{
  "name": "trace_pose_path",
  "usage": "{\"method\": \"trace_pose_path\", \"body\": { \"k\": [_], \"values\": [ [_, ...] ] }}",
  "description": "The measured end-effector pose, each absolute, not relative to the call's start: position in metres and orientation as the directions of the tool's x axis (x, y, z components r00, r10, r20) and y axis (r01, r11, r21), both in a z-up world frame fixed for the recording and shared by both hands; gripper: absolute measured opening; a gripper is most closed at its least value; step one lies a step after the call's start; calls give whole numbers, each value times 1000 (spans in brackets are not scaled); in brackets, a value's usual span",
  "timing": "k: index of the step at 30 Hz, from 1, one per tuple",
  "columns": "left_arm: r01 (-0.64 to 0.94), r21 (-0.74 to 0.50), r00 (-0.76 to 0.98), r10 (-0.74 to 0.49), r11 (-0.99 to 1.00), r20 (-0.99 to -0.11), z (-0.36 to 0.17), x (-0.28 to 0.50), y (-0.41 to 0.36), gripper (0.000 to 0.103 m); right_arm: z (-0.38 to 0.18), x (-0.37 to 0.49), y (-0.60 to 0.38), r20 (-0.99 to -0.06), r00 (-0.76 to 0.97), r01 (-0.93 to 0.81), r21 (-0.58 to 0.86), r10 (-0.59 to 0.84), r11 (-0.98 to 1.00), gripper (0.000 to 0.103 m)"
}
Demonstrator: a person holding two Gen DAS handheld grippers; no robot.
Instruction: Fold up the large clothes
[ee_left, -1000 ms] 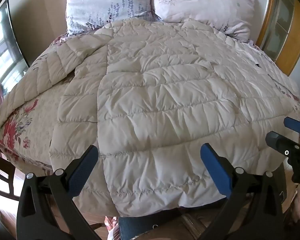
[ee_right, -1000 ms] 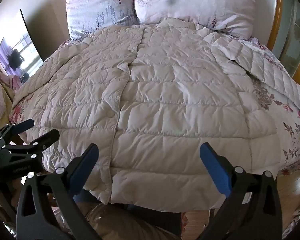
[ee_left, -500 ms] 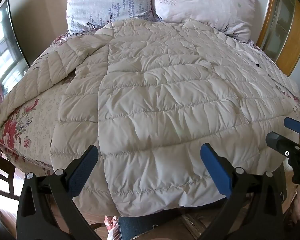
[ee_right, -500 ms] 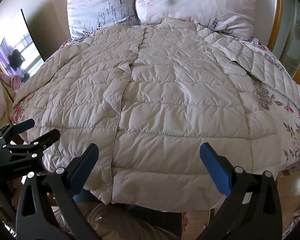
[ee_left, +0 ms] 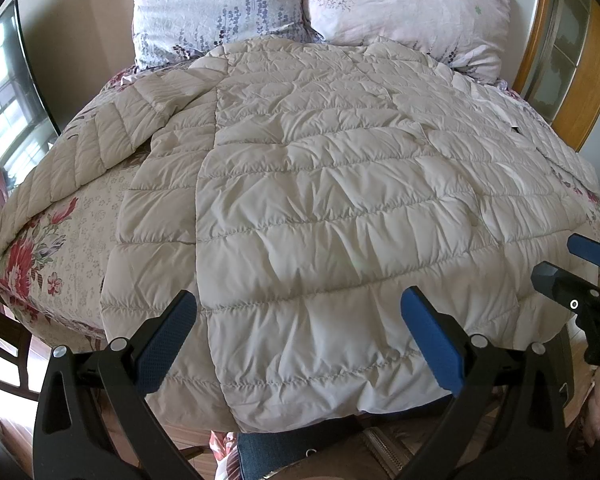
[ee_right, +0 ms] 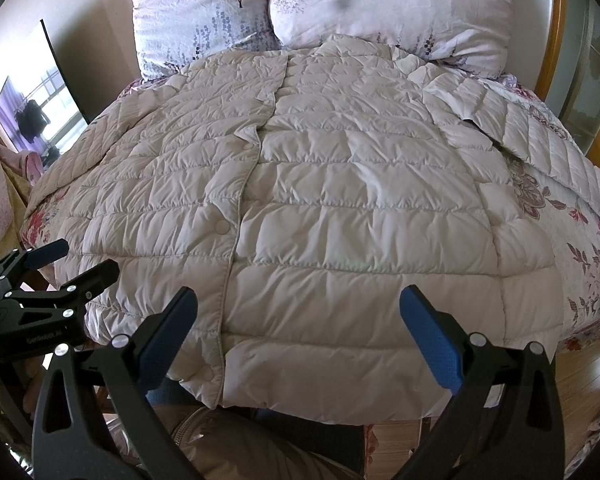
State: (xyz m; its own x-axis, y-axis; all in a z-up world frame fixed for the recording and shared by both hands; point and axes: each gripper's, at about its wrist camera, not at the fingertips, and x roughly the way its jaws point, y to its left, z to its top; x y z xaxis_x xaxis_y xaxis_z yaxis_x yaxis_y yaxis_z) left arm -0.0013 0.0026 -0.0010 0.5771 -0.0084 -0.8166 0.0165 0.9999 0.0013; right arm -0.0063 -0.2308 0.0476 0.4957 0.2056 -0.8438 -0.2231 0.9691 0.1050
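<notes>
Change: nothing is shifting; both tongs are staying put.
Coat (ee_left: 320,208): beige, quilted, lying spread flat on bed (ee_left: 60,248), snaps closed.
Left tongs (ee_left: 298,338): gaping wide, empty.
Right tongs (ee_right: 298,338): gaping wide, empty.

Small pale lettering stands on the black body of the left gripper (ee_right: 72,268) in the right wrist view, too small to read

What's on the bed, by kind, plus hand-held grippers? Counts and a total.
Quilted beige coat: 1, laid flat, sleeves out
Pillows: 2, left pillow, right pillow
Floral bedspread: 1
Hand-held grippers: 2, left hand-held gripper and right hand-held gripper, both open over the hem
Total: 6
</notes>
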Motion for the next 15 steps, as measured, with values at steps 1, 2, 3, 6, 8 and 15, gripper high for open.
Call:
{"method": "trace_pose_path", "body": {
  "k": [1, 2, 3, 6, 8, 15],
  "values": [
    [17, 2, 577, -8, 1000, -817, -1, -1, 3, 102, 48, -6, -231, -844, 495, -223, 105, 205, 969, 101],
    [16, 2, 577, -8, 1000, -817, -1, -1, 3, 102, 48, -6, -231, -844, 496, -223, 105, 206, 969, 101],
    [16, 2, 577, -8, 1000, -817, -1, -1, 3, 102, 48, -6, -231, -844, 495, -223, 106, 206, 969, 101],
    [16, 2, 577, -8, 1000, -817, -1, -1, 2, 102, 48, -6, -232, -844, 496, -224, 105, 206, 969, 101],
    [16, 2, 577, -7, 1000, -817, -1, -1, 2, 102, 48, -6, -232, -844, 496, -224, 106, 207, 969, 101],
    [16, 3, 577, -7, 1000, -817, -1, -1, 2, 102, 42, -6, -227, -843, 495, -225, 108, 208, 968, 101]
  ]
}}
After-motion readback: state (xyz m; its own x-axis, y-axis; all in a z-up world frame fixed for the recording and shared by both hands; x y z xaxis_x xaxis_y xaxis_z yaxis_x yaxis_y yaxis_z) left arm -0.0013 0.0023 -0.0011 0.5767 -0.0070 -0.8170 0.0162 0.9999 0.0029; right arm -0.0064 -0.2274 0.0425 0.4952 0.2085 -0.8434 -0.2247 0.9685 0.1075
